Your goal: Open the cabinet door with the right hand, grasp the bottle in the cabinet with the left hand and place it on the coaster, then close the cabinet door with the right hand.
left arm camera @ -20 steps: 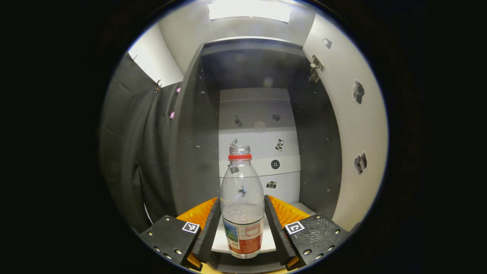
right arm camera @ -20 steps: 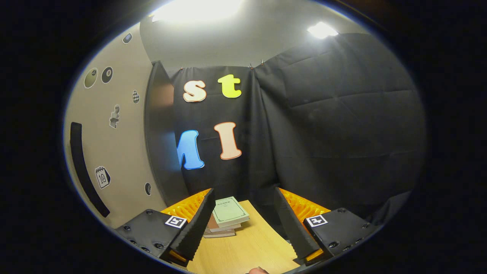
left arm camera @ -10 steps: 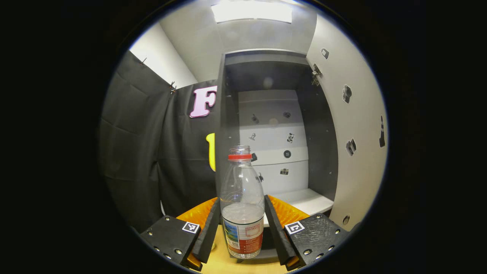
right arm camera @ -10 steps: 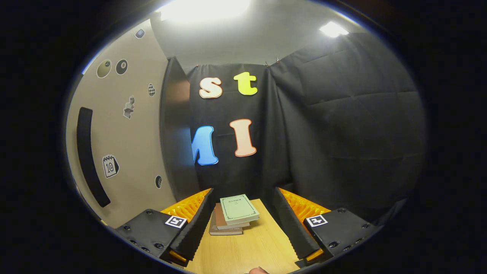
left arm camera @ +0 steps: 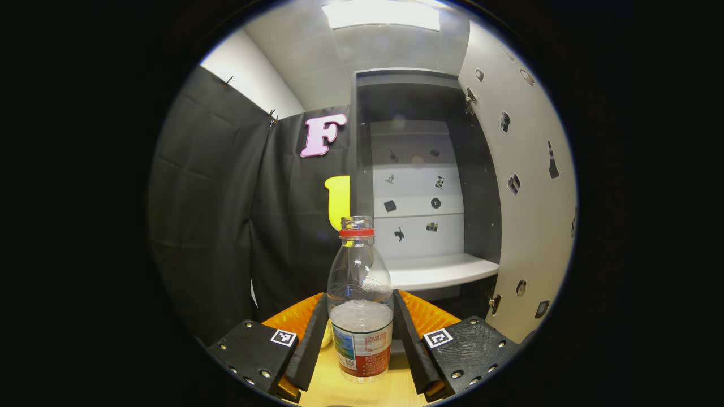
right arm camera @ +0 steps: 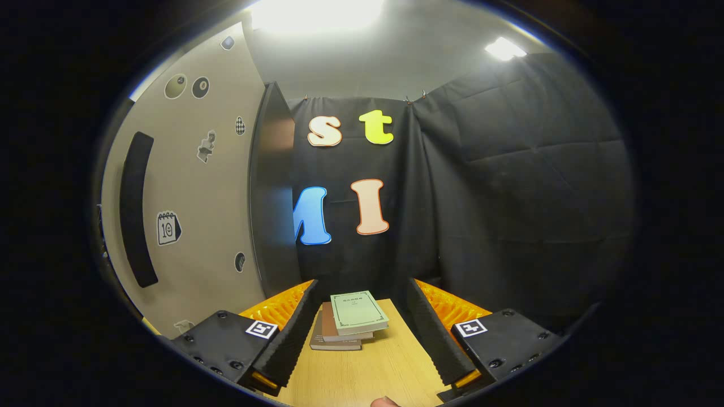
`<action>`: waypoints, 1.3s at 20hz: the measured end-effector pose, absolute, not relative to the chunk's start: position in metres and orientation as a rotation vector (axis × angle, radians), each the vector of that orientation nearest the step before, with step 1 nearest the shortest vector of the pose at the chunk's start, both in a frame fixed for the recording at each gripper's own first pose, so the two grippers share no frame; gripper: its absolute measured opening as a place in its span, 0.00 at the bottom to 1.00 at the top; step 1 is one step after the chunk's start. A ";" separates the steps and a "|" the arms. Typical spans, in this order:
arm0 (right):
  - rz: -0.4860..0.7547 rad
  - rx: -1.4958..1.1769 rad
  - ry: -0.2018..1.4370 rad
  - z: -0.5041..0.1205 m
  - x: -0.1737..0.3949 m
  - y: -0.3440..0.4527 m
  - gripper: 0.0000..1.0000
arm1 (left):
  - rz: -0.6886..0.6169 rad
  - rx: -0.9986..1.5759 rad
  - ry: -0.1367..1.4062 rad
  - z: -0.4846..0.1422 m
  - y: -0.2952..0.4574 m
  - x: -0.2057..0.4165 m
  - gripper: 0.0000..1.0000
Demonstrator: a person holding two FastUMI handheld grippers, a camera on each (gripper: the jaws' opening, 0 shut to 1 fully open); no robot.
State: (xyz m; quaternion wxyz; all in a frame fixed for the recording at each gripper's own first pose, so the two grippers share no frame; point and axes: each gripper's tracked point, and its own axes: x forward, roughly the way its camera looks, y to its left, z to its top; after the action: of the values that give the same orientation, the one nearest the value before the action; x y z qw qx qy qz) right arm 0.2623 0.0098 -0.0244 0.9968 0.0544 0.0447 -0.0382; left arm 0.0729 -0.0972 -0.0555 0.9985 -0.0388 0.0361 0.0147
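In the left gripper view a clear plastic bottle (left arm camera: 360,305) with a red neck ring, no cap and a little water stands upright between both fingers of my left gripper (left arm camera: 360,333), which is shut on it. The bottle hangs above the wooden table (left arm camera: 362,390), out in front of the open cabinet (left arm camera: 421,186). The cabinet's white shelf (left arm camera: 435,271) lies behind it. The cabinet door (left arm camera: 526,186) stands open on the right. In the right gripper view my right gripper (right arm camera: 362,328) is open with nothing between its fingers, and the cabinet door (right arm camera: 186,215) with its dark handle (right arm camera: 136,209) is at the left.
A small stack of books (right arm camera: 348,319) lies on the wooden table (right arm camera: 367,373) ahead of the right gripper. A fingertip (right arm camera: 386,402) shows at the bottom edge of that view. Black cloth walls enclose the booth.
The left gripper has drawn back out of the cabinet with the bottle; the cabinet now looks farther and the table shows below. The right gripper has drifted slightly, the door sliding left in its view.
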 end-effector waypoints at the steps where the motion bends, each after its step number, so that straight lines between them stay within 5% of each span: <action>1: -0.079 0.107 0.088 -0.027 0.263 0.011 0.98 | 0.035 -0.081 0.080 -0.064 -0.095 0.066 0.64; 23: -0.022 -0.021 0.152 -0.044 0.272 0.023 0.94 | 0.184 -0.183 0.237 -0.249 -0.057 -0.006 0.64; 26: -0.015 -0.015 0.154 -0.045 0.273 0.028 1.00 | 0.182 -0.190 0.244 -0.257 -0.061 -0.007 0.62</action>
State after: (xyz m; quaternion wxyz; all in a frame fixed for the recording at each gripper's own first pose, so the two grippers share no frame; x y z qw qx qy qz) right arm 0.2729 0.0279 -0.0451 0.9970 -0.0074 0.0769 -0.0073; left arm -0.0066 -0.0613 -0.2575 0.9840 -0.0944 0.1213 0.0907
